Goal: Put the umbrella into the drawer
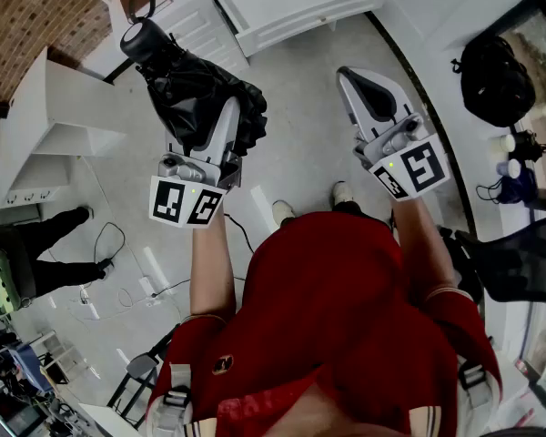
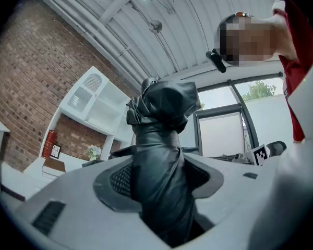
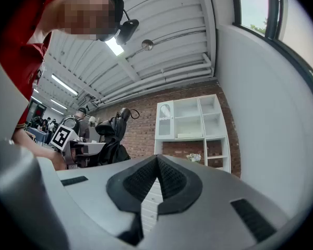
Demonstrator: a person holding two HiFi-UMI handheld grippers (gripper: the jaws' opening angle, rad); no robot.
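Note:
My left gripper [image 1: 214, 121] is shut on a black folded umbrella [image 1: 196, 85] and holds it in the air, tilted up. The umbrella's handle [image 1: 144, 39] with its strap loop points to the upper left. Seen from the left gripper view, the umbrella [image 2: 159, 150] fills the gap between the jaws of the left gripper [image 2: 159, 189]. My right gripper [image 1: 353, 82] hangs at the right, shut and with nothing in it; its pads [image 3: 169, 178] meet at the tip. A white drawer unit [image 1: 291, 7] stands on the floor ahead.
A white cabinet [image 1: 36, 126] stands at the left by a brick wall. Cables [image 1: 109, 244] lie on the floor at lower left. A black backpack [image 1: 496, 80] and an office chair [image 1: 519, 262] are at the right. A white shelf unit [image 3: 190, 124] stands against the brick wall.

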